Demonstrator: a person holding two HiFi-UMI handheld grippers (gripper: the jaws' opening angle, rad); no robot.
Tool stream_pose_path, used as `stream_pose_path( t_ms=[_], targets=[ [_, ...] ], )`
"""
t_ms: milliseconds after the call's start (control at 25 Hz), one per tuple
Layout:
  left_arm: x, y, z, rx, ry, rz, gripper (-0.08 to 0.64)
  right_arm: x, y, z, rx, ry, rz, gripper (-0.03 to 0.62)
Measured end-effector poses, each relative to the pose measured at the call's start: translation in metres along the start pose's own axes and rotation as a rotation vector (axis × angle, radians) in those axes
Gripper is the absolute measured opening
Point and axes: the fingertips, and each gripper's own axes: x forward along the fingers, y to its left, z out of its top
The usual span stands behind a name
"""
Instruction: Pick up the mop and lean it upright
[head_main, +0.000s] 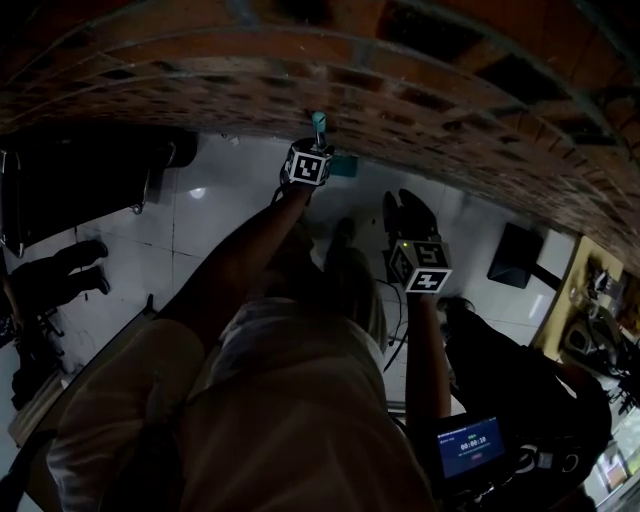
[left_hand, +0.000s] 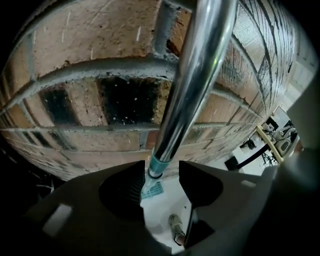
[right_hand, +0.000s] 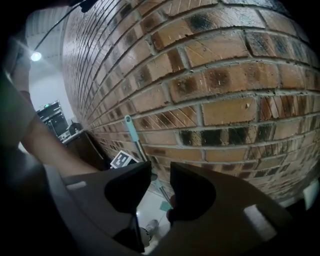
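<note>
The mop stands upright against the brick wall (left_hand: 75, 60). Its shiny metal pole (left_hand: 192, 85) runs down to a teal collar and a teal mop head (left_hand: 153, 190) on the white floor. In the head view only the pole's teal top end (head_main: 319, 124) and the mop head (head_main: 346, 167) show. My left gripper (left_hand: 162, 167) is at the pole with the jaws either side of it; a slit of floor shows beside the right pad. My right gripper (right_hand: 160, 172) hangs apart to the right, jaws slightly parted and empty. It sees the pole (right_hand: 131, 131) and the left gripper's marker cube (right_hand: 122, 159).
The wall (head_main: 420, 80) closes off the far side. Dark furniture (head_main: 90, 170) stands at the left, a black box (head_main: 515, 255) at the right. The person's shoes (head_main: 345, 260) are just below the mop head. A lit screen (head_main: 470, 447) shows at lower right.
</note>
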Motion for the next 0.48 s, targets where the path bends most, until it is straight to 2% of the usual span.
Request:
stream_pose_path(
  t_ms=[480],
  targets=[
    [0.02, 0.01, 0.0, 0.036, -0.01, 0.035, 0.198, -0.004, -0.004, -0.012, -0.022, 0.032, -0.008, 0.11]
  ],
)
